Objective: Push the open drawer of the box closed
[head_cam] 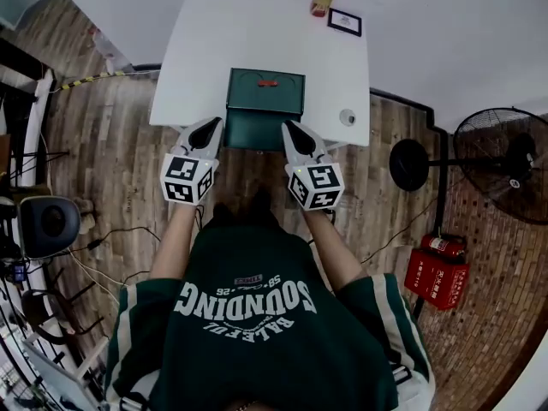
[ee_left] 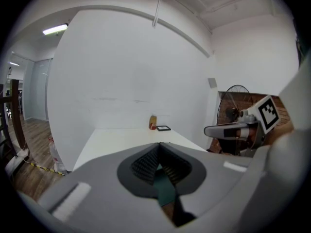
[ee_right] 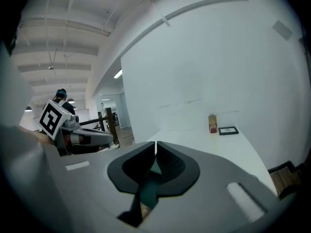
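One green box sat at the near edge of the white table, its open drawer jutting toward the person. The left gripper and right gripper flanked the drawer just beside its corners, each with its jaws pressed together on nothing.

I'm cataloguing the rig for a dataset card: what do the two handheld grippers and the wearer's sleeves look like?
Left gripper and right gripper match: light grey tapered bodies, black ribbed pads, a white cube with black square markers behind. The short sleeves are dark green with white stripes.
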Demonstrator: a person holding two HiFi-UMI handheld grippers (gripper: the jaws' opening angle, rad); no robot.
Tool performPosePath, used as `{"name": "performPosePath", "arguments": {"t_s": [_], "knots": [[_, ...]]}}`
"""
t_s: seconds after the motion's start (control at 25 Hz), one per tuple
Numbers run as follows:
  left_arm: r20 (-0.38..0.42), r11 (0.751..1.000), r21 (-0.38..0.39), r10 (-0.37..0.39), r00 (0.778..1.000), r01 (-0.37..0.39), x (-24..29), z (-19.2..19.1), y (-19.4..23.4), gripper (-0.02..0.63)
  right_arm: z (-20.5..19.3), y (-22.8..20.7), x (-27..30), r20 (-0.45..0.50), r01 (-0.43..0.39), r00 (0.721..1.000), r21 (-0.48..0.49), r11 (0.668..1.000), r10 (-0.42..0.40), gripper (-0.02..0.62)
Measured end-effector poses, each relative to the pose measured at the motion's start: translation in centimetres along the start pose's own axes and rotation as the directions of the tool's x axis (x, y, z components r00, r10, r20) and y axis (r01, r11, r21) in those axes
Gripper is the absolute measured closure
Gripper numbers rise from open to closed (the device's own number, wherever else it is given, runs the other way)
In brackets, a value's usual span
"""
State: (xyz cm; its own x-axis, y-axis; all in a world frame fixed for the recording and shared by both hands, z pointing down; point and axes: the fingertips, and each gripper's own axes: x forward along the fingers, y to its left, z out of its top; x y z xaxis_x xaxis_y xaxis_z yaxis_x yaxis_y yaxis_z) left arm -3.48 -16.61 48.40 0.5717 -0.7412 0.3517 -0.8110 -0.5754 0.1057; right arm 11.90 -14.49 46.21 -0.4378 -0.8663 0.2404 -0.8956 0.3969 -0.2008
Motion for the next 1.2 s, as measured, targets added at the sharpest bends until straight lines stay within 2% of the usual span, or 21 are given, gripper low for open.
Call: {"name": "performPosePath", "arguments": {"t_s": [0.52,0.84,1.2], "knots": [[-0.019,0.996,-0.002,-0.085,0.996,0.085,2.4,0.7,2.8,0.554,-0.6,-0.1,2.8,-0.03,0.081,0.996,0.017,0.997,-0.081,0.594],[-0.069,0.989,-0.014,-0.146,0.987,0.145,2.9,-1.5,2.8,0.554,-5.1,0.3,2.0,-0.106,0.137,0.986,0.051,0.989,-0.131,0.594],[-0.126,0.985,-0.031,-0.173,0.977,0.17,2.6,-4.5,3.0,0.552,-10.7,1.3,0.8,-0.192,0.175,0.969,0.098,0.98,-0.154,0.594]]}}
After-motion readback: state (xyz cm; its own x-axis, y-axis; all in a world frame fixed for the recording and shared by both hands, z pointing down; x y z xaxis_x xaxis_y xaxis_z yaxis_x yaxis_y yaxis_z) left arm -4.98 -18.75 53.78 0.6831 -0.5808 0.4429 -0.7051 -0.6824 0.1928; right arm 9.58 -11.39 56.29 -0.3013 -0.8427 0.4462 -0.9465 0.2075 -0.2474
